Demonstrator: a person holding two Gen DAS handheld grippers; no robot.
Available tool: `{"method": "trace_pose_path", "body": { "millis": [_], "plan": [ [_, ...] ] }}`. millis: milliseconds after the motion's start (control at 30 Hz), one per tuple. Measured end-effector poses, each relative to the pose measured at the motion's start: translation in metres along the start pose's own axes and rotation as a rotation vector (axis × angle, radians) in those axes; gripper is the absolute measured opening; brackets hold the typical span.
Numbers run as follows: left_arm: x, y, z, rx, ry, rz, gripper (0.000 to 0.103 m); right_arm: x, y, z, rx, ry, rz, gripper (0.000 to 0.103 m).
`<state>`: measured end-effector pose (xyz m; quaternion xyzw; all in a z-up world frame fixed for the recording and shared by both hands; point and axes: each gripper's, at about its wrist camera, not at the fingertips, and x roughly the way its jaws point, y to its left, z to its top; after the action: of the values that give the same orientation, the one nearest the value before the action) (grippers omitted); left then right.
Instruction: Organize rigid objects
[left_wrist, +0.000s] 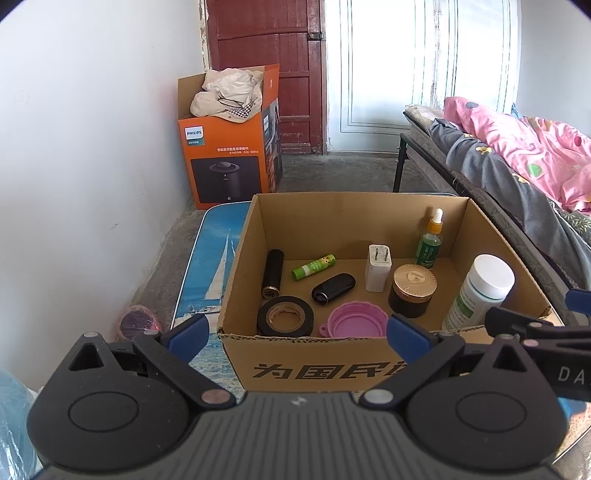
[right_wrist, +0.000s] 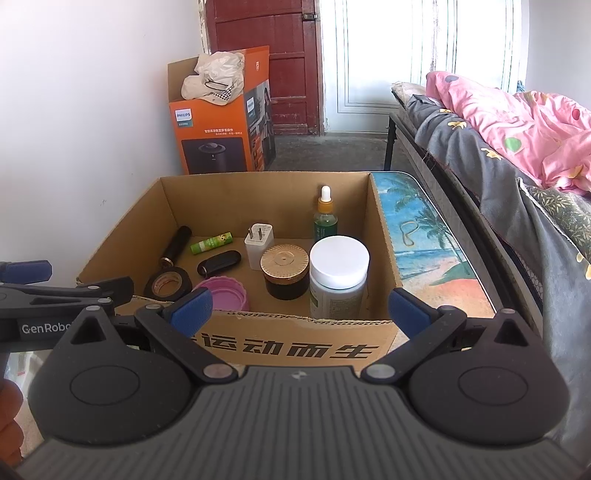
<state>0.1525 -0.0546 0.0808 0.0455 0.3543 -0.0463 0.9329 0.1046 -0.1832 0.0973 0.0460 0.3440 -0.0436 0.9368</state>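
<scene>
there, grippers before box rim

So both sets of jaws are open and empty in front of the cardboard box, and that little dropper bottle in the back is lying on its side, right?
Not quite. The dropper bottle stands upright against the back wall of the cardboard box, as the right wrist view shows. The rest holds: the left gripper and the right gripper both have their jaws open and empty in front of the box.
</scene>
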Motion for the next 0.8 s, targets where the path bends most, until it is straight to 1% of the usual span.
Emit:
{"method": "trace_pose_path", "body": {
  "millis": [800],
  "plan": [
    [0.0051,0.0008,-0.0023,-0.004,0.025,-0.012,0.103,0.0040,-0.0004,0.0001,-0.011,0.020,0.001,0.102]
  ]
}}
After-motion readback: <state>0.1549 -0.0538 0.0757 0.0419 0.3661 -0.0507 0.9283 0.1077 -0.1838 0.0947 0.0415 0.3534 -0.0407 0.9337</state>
